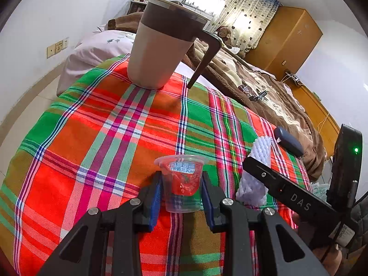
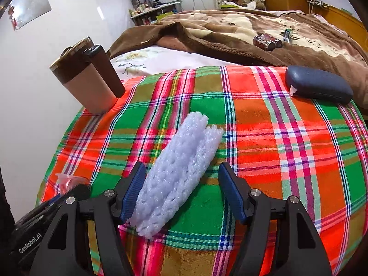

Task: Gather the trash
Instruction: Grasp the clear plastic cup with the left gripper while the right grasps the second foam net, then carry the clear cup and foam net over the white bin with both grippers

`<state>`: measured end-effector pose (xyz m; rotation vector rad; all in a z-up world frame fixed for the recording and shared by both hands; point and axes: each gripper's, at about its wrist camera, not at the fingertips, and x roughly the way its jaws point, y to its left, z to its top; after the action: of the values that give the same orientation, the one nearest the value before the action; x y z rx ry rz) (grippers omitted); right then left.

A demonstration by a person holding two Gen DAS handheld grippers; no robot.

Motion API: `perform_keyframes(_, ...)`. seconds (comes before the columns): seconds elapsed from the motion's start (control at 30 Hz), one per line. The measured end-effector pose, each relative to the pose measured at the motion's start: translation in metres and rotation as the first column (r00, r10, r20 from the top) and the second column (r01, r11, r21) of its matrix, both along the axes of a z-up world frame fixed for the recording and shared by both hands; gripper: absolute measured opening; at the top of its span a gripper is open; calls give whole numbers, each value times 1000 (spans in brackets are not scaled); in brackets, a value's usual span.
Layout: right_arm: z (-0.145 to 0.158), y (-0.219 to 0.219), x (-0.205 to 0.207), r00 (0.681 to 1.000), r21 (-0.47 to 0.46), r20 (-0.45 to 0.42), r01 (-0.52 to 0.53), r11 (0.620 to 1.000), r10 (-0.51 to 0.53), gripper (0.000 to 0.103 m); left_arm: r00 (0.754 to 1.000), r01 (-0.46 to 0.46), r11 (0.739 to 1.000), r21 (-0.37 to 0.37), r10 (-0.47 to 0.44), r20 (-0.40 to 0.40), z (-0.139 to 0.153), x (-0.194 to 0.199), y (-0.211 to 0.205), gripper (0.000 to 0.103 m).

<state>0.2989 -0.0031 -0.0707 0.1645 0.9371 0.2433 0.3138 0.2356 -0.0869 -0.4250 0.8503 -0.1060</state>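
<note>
Clear plastic cup (image 1: 180, 181), small, with a crumpled red wrapper inside; it stands upright on a plaid cloth (image 1: 92, 138) of red, green and orange checks, and is pinched by its lower half between the blue pads of the left gripper (image 1: 181, 195). White foam net sleeve (image 2: 177, 168), long and flattened, lying on the same cloth just right of the cup; it runs away from the right gripper (image 2: 181, 191), its near end between that gripper's fingers. The right gripper's jaws stand wide apart: the left blue pad (image 2: 133, 191) lies against or just beside the sleeve's edge, the right pad is well clear of it, so the sleeve is not pinched. Beige mug (image 1: 161, 46) with a dark brown upper band, lid and handle, upright at the far left corner of the cloth. Dark blue-grey oval case (image 2: 318, 84), closed, lying at the far right edge of the cloth, a scrap of white showing at its left end. Brown and cream blanket (image 2: 230, 27), rumpled on the bed beyond the cloth, with a red drink can (image 2: 266, 41) lying on its side on top. Wooden wardrobe (image 1: 285, 39) against the far wall beside a patterned curtain (image 1: 248, 16).
</note>
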Motion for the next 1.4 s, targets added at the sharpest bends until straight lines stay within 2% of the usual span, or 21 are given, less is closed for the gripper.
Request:
perform_keyframes(0.07,0,-2,-3,1000,11,0,-1,1000,1,48,1000,-1,1000,1,1,1,0,0,-1,32)
perform_keyframes(0.13,0,-3,-6,1000,27,0,-4,1000,4,40,1000,-1,1000,6,1,1,1,-1,-1,32)
perform_keyframes(0.33,1,-5,-13,1000,51,14,-2,999,1,32,1000,-4,1000,31,4,3,2,-3,-6,32)
perform_keyframes(0.6,9,-16,-25,1000,89,21,-1,996,-1,30,1000,15,999,49,-15,7,7,-14,-16,32)
perform_keyframes(0.83,19,-26,-44,1000,101,23,-10,995,8,30,999,35,998,44,-36,15,15,-41,-31,32)
perform_keyframes(1.23,37,-62,-93,999,109,46,-6,994,1,30,994,94,994,50,-97,54,47,-95,-73,32)
perform_keyframes(1.4,44,-86,-113,998,104,55,14,995,-19,30,988,128,989,75,-133,74,61,-115,-101,32)
